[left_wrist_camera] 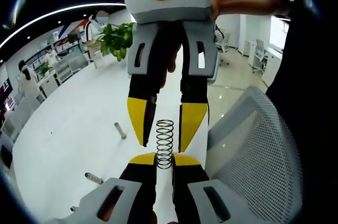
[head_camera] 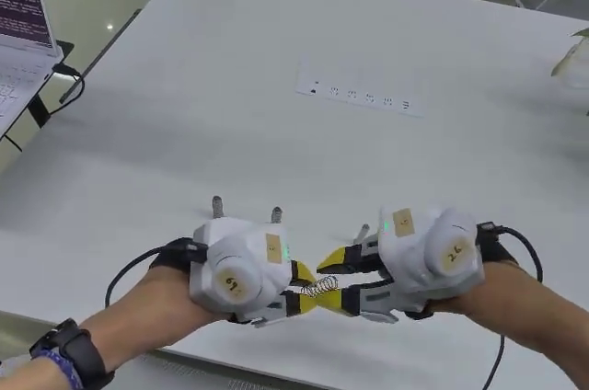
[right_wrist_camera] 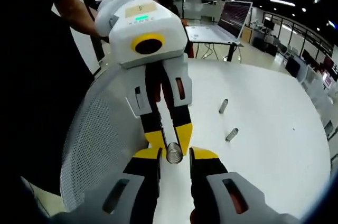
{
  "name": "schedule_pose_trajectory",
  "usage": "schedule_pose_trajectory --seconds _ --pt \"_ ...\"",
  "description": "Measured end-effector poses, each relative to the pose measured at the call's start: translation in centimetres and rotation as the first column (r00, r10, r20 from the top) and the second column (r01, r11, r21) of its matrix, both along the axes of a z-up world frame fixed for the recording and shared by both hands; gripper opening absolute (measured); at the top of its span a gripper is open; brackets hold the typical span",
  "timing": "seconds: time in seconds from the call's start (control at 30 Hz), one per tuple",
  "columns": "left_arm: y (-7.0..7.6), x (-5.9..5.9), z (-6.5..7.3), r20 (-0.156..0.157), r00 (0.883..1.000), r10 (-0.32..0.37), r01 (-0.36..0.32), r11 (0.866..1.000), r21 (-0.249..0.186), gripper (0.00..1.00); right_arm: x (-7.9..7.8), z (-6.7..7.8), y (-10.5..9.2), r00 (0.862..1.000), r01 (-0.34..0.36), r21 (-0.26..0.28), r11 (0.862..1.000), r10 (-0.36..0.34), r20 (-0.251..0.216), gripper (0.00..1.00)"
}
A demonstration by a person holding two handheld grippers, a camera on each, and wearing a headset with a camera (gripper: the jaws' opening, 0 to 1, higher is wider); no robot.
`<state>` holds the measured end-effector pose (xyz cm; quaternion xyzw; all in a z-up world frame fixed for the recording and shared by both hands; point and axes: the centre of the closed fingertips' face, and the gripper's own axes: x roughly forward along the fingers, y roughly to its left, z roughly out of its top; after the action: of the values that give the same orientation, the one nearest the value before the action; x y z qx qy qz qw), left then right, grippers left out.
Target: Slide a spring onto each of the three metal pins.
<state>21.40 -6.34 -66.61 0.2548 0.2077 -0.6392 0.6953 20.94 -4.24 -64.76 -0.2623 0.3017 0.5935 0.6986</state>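
**A:** What do the fingers have?

**B:** The left gripper (left_wrist_camera: 164, 161) pinches one end of the spring (left_wrist_camera: 165, 139). The right gripper (right_wrist_camera: 177, 154) has its jaws spread on either side of the free end.

**A:** Its axis?

**B:** It runs straight from one gripper to the other, above the table's (head_camera: 276, 114) near edge.

**A:** And the pins (head_camera: 218, 206)?

**B:** They're just beyond the left gripper, farther in, so I'd say the left is nearer. There's open table behind them.
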Motion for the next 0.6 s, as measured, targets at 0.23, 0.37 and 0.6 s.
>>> schedule_pose_trajectory --seconds 0.23,0.37,0.6 --pt "0.07 -0.26 -0.11 -0.009 1.0 -0.001 0.001 1.0 0.003 0.02 -0.32 -0.48 0.06 0.998 -0.065 -0.047 0.997 0.065 0.012 0.19" --pt "-0.01 -0.38 -0.14 -0.007 1.0 -0.008 0.008 1.0 0.006 0.02 -0.39 -0.55 0.18 0.995 -0.096 -0.064 0.993 0.098 0.022 0.18" --pt "0.0 -0.35 -0.1 -0.003 1.0 -0.011 0.011 1.0 0.011 0.02 -0.63 -0.57 0.26 0.99 -0.14 -0.07 0.988 0.142 0.023 0.09"
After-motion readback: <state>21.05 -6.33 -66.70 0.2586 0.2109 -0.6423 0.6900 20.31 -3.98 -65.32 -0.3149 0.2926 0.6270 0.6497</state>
